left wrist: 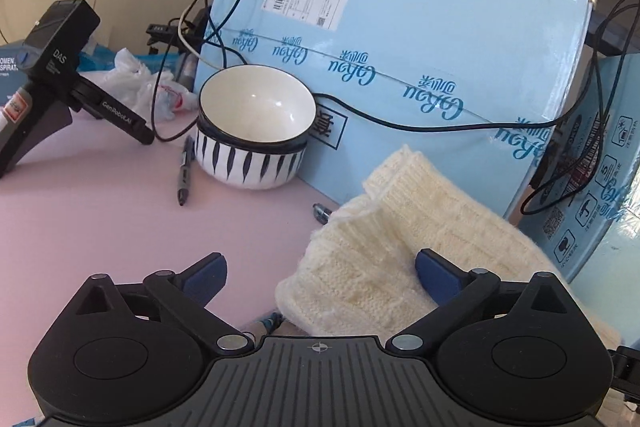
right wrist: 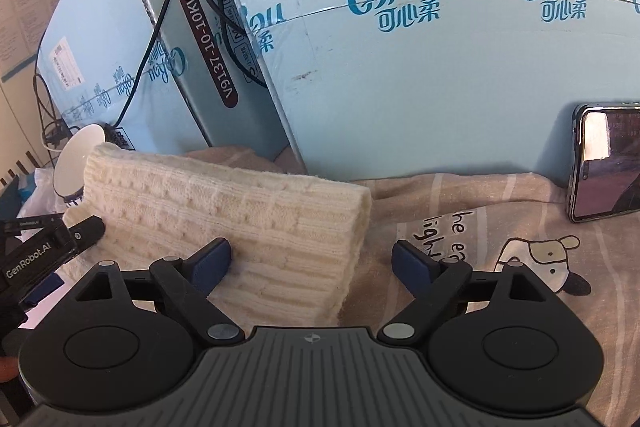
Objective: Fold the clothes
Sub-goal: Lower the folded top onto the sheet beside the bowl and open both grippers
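A cream knitted garment [left wrist: 404, 247] lies folded in a thick bundle on the table, against a light blue carton. It also shows in the right wrist view [right wrist: 248, 223], lying partly on a beige printed cloth [right wrist: 500, 227]. My left gripper [left wrist: 320, 277] is open, its right finger over the bundle's near end, its left finger over bare pink table. My right gripper [right wrist: 312, 261] is open, straddling the bundle's right edge: left finger on the knit, right finger over the beige cloth. Neither holds anything.
A striped white bowl [left wrist: 252, 131] and a black pen [left wrist: 185, 173] stand left of the knit. Big light blue cartons [left wrist: 400, 67] with black cables wall the back. A phone [right wrist: 604, 163] leans against a carton [right wrist: 440, 87]. Another gripper device [left wrist: 60, 67] sits far left.
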The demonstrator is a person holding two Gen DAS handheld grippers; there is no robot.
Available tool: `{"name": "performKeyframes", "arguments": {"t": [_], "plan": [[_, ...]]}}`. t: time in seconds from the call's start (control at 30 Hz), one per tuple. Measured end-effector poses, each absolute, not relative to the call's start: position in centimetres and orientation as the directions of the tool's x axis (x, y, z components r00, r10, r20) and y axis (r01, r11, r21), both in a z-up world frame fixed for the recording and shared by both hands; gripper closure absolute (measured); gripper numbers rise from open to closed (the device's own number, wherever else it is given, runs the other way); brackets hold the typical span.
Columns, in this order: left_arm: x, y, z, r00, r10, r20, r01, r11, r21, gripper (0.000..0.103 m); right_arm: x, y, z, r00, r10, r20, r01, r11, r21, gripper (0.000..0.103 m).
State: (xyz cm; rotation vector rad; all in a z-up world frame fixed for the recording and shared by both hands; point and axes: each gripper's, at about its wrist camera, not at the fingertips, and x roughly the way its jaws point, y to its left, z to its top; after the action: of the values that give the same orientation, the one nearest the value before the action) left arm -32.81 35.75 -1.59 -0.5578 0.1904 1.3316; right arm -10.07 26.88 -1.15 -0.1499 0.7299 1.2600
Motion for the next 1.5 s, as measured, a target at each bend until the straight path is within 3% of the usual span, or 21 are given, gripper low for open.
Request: {"name": "performKeyframes", "arguments": {"t": [0.5, 0.83, 1.03, 1.27, 1.5], "plan": [[-31.4, 32.7, 0.7, 0.217, 0.909, -0.355, -0.972, 0.169, -0.161, 0.000, -11.4, 25.8, 1.2, 0.185, 0.823, -0.538, -0.898, 0.363, 0.247, 0.011], [-29.7, 26.2, 3.9, 0.275, 0.943, -0.188, -0.961, 0.275, -0.029, 0.000, -11.7, 18.2, 4.2, 0.140, 0.864, -0.483, -0.921, 0.293, 0.258, 0.008], [-29.3, 21.9, 5.1, 0.321, 0.921, -0.222, -0.947, 0.319, -0.043, 0.000, -10.4, 13.7, 4.2, 0.139, 0.873, -0.468, -0.930, 0.277, 0.240, 0.005], [-29.5, 17.2, 3.3, 0.243, 0.929, -0.281, -0.970, 0.234, -0.065, 0.000, -9.3, 11.0, 2.9, 0.144, 0.882, -0.448, -0.934, 0.271, 0.234, 0.000], [-28.6, 14.6, 1.1, 0.145, 0.955, -0.257, -0.989, 0.143, -0.028, 0.000, -9.3, 10.2, 0.9, 0.127, 0.885, -0.448, -0.950, 0.239, 0.201, 0.000]]}}
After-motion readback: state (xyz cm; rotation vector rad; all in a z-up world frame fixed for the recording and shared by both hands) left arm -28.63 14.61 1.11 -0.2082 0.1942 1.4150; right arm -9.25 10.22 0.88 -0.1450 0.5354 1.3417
